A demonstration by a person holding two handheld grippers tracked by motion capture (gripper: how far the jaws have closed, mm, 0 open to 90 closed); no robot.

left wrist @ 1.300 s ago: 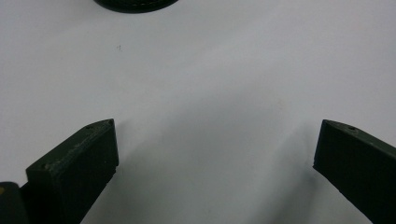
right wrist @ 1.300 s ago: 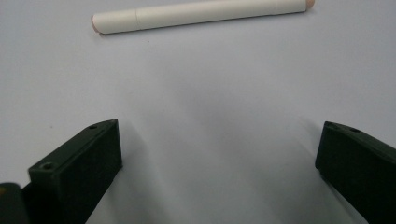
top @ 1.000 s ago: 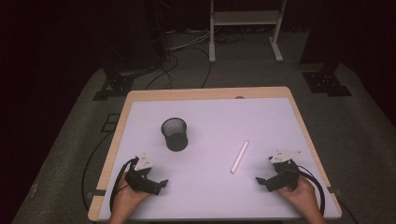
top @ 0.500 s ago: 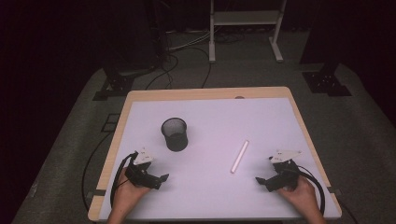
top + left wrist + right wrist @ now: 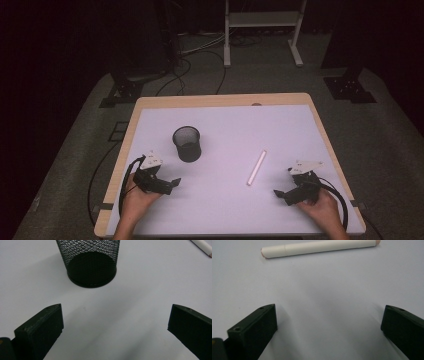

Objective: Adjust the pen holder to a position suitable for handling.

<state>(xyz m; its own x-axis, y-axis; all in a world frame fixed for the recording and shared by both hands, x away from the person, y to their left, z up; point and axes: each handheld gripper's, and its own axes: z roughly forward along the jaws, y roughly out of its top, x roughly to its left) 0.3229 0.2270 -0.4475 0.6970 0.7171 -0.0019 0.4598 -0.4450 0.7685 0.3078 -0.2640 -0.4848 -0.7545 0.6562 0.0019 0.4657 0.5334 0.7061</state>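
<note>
Left gripper [image 5: 172, 182]: jaws spread wide, empty, low over the bench [image 5: 225, 125]. Mesh cup [image 5: 187, 143] stands upright at its 12 o'clock in the left gripper view. Right gripper [image 5: 278, 194]: jaws spread, empty. White marker [image 5: 257, 167] lies flat at 12 o'clock ahead of it, apart from both jaws.

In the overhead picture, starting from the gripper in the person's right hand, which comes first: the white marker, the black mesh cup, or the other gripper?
From the right gripper:
1. White marker, just up-left of it.
2. Black mesh cup, left of centre.
3. Left gripper, near the table's left edge.
</note>
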